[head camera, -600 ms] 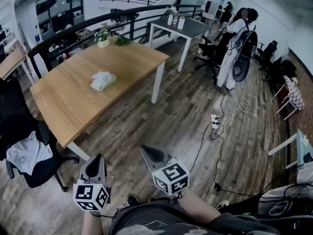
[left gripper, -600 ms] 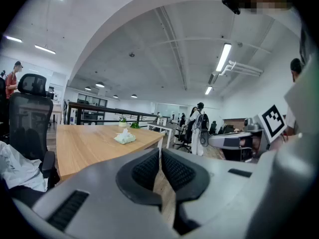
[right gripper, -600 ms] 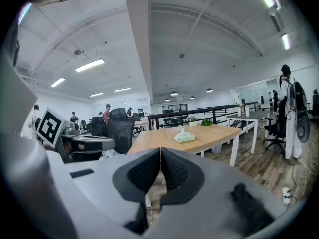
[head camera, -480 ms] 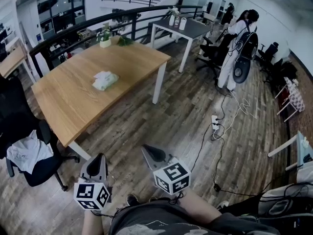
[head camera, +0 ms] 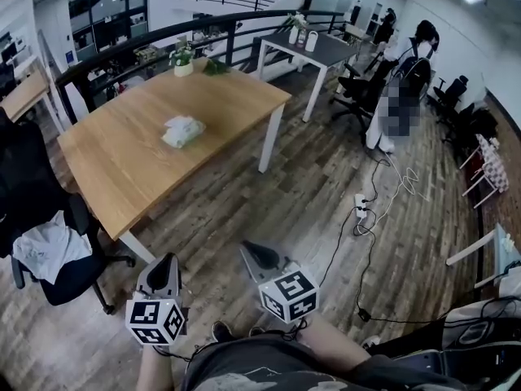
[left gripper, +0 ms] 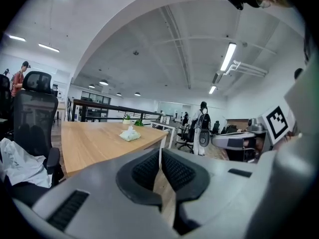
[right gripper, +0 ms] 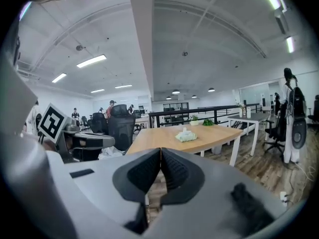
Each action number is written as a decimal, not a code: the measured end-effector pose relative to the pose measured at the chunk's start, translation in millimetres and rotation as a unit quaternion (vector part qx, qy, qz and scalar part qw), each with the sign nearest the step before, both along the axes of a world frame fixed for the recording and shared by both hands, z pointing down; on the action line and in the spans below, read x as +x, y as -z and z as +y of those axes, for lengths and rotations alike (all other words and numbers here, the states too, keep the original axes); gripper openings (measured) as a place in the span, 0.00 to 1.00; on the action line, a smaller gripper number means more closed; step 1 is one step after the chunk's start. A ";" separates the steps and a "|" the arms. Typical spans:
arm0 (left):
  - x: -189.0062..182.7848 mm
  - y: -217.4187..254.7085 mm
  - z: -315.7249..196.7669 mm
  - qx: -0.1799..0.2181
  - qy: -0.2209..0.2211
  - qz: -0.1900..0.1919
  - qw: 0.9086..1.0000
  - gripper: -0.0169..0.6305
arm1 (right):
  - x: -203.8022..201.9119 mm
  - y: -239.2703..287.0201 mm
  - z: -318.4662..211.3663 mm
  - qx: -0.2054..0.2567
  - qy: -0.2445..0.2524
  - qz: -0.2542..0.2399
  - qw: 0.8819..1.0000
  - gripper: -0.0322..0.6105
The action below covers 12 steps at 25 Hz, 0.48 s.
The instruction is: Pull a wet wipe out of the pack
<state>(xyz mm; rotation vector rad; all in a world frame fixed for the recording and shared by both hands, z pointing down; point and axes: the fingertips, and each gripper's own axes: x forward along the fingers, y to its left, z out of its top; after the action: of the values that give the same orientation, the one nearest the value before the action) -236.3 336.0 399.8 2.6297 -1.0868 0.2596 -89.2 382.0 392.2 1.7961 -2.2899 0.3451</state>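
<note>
At the bottom of the head view, the left hand-held gripper (head camera: 168, 261) and the right hand-held gripper (head camera: 251, 249) hang side by side over the wood floor (head camera: 309, 186), both pointing towards the upper part of the frame. Each has its jaws pressed together with nothing between them, as their own views show (left gripper: 160, 156) (right gripper: 160, 156). At left centre stands a black chair (head camera: 49, 255) with a white cloth on its seat. Beyond it, upper left, is the wooden surface (head camera: 122, 161). The pack (head camera: 183, 131) lies near its middle, well apart from both grippers, with a wipe sticking up from its top. A potted plant (head camera: 184, 65) sits at the surface's far edge. A person (head camera: 399, 88) stands at upper right.
</note>
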 end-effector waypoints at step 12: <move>-26.8 -20.1 -52.4 -0.001 0.006 -0.019 1.000 0.07 | -5.9 -16.0 -43.4 0.013 -0.018 0.022 1.000 0.09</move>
<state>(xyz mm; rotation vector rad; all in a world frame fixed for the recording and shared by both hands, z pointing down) -263.2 283.6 419.9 2.6258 -1.1120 0.3083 -95.1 338.6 408.2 1.8408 -2.2459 0.2793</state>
